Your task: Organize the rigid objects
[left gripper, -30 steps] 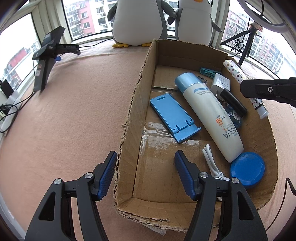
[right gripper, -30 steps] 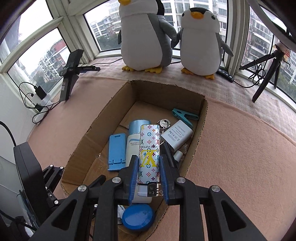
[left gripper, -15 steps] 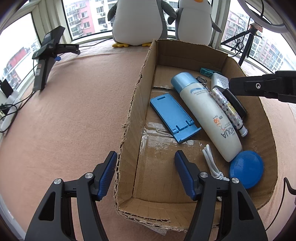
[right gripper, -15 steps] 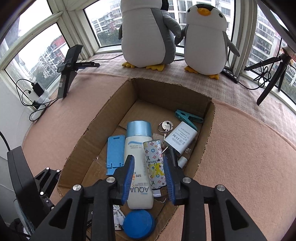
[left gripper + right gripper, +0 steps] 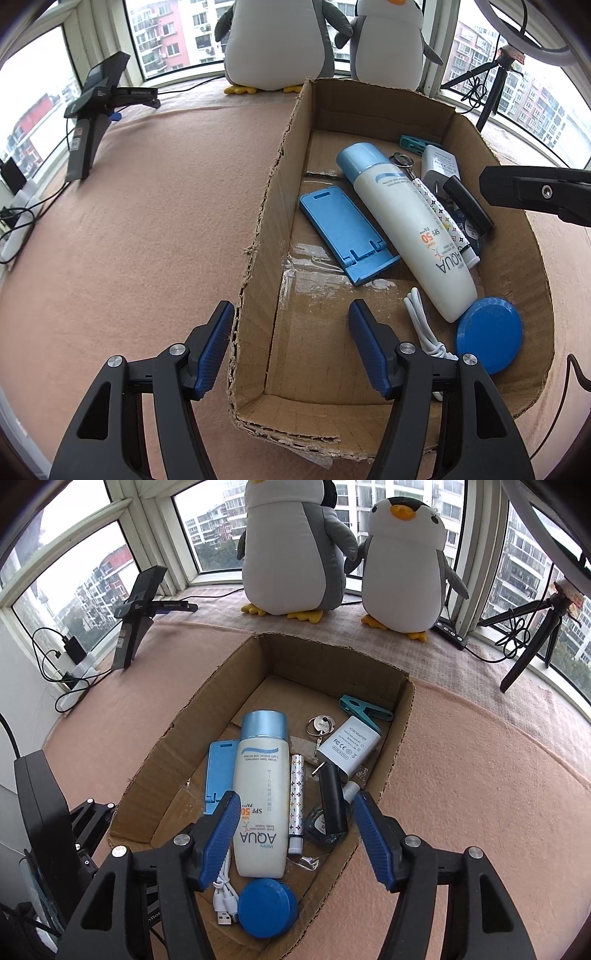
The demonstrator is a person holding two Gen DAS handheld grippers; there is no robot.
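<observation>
Right gripper (image 5: 293, 840), jaws just opened and empty, hangs over the cardboard box (image 5: 400, 716), the patterned tube (image 5: 296, 801) lying released beside the sunscreen bottle (image 5: 261, 790); left gripper (image 5: 291, 345) straddles the box's wall, gripping nothing

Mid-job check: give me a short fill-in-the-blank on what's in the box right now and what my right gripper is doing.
1. The patterned tube lies in the cardboard box between the sunscreen bottle and the ______ bar.
2. The right gripper has just been opening, and its pads hold ______.
3. The left gripper straddles the box's ______ wall.
4. The round lid at the box's near end is ______ in colour.

Missing words: black; nothing; left; blue
</observation>
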